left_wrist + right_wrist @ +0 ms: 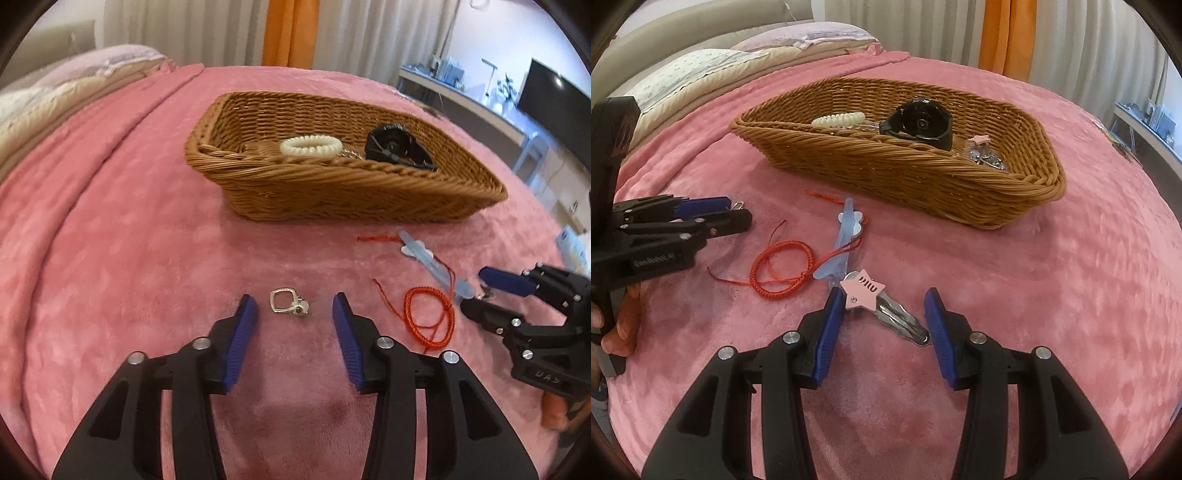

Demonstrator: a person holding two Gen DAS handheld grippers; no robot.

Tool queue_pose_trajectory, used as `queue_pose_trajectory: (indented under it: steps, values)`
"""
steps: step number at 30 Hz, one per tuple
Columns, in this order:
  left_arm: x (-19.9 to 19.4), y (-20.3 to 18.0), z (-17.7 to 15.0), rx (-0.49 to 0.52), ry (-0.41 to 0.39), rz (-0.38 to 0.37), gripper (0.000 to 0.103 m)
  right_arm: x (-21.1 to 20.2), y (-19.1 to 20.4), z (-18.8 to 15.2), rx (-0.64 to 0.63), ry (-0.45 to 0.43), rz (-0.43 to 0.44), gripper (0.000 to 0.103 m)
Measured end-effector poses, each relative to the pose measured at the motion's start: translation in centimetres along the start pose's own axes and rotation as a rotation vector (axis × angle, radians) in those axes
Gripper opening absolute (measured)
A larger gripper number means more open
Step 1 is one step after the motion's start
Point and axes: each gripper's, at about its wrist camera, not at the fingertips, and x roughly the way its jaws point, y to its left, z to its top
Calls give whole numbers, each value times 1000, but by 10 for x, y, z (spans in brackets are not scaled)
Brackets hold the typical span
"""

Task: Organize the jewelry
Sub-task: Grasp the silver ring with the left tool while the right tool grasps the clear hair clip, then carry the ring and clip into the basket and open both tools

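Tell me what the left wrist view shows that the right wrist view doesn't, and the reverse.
Only the left wrist view shows the silver ring lying between the open left gripper's fingers.

Only the right wrist view shows the pink star hair clip between the open right gripper's fingers, and another pink star clip inside the basket.

Both show the basket with the white coil hair tie and black watch, the red cord bracelet, the blue clip and the pink blanket.
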Motion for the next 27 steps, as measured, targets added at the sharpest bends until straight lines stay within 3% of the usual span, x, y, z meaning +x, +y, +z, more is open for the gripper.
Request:
queue_pose_trajectory:
  steps: [3,8,21,27]
  values:
    - [-1,-1,-1,9,-6,6,19,-2,5,-1,-22,-5,22,30]
    - [-4,6,-3,-24,-25,-29,19,-9,11,-6,-38,-13,35,7]
    - [-6,9,-3,-42,-42,-56,19,1,10,2,-13,36,15,6]
    - [-17,8,-4,-38,-79,-62,19,-13,10,0,-2,-10,3,4]
